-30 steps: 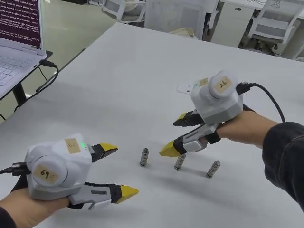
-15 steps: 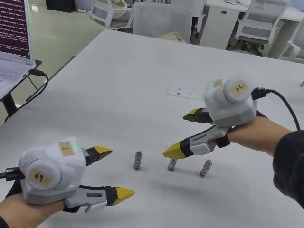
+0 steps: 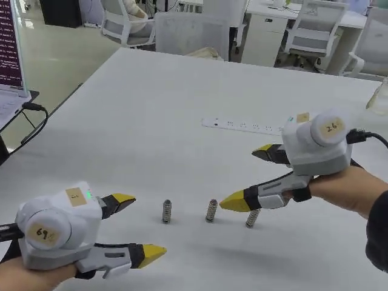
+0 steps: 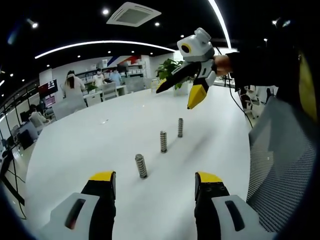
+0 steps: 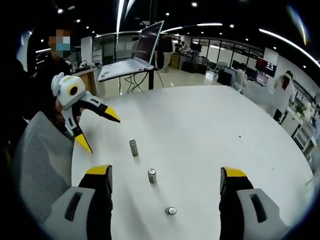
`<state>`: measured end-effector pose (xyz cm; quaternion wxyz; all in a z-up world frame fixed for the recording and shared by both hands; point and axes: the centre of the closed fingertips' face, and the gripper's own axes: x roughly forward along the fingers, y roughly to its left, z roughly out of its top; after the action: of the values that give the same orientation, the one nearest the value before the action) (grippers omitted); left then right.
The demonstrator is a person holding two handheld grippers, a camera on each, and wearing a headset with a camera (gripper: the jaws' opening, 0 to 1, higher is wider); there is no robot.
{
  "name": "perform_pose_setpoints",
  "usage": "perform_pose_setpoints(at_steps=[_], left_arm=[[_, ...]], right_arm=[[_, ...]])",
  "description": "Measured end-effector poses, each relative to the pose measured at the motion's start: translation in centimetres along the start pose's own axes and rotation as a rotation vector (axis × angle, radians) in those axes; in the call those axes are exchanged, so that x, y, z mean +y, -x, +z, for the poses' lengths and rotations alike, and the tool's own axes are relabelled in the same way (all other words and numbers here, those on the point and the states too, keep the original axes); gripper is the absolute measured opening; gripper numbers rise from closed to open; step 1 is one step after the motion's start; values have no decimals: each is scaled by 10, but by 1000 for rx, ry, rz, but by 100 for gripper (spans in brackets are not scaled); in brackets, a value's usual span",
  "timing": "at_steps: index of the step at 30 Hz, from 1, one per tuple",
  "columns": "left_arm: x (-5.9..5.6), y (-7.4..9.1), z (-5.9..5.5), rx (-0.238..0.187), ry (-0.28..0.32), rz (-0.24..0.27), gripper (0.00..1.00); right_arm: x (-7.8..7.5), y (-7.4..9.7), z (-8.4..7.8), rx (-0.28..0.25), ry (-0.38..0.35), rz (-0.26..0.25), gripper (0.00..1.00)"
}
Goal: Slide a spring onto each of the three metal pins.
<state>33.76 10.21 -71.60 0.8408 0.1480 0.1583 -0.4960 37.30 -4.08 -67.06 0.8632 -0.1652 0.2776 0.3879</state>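
Held the left gripper (image 3: pixel 140 224) wide open and empty, nearest, just short of the three springs (image 3: pixel 211 210) standing in a row on the white table (image 3: pixel 151 109), likely already down on the pins. Held the right gripper (image 3: pixel 245 176) open and empty too, farther off, lower tip just above the right spring (image 3: pixel 252 217). Called for lifting away slowly, without bumping a spring.

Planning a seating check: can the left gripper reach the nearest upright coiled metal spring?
Probably yes: the left gripper, jaws open, faces that coiled metal spring across bare white table; the right gripper hovers over the row's far end.
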Motion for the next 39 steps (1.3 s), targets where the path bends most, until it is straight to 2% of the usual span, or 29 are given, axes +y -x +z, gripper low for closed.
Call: perform_pose_setpoints(at_steps=[4,10,17,30,36,39], left_arm=[[-1,-1,2,-3,4,0,60],[-3,-2,4,-11,14,1,61],[-6,0,5,-14,27,3,61],[-12,2,11,-36,41,7,62],[-12,2,10,-41,57,10,62],[-14,1,8,-39,63,9,62]], right_arm=[[-6,11,-5,-25,-27,-25,89],[-4,24,-15,-53,-52,-56,90],[8,40,-31,-83,-87,-88,91],[20,65,-63,-116,-169,-135,91],[21,66,-81,-123,-196,-130,90],[23,64,-83,-138,-198,-119,90]])
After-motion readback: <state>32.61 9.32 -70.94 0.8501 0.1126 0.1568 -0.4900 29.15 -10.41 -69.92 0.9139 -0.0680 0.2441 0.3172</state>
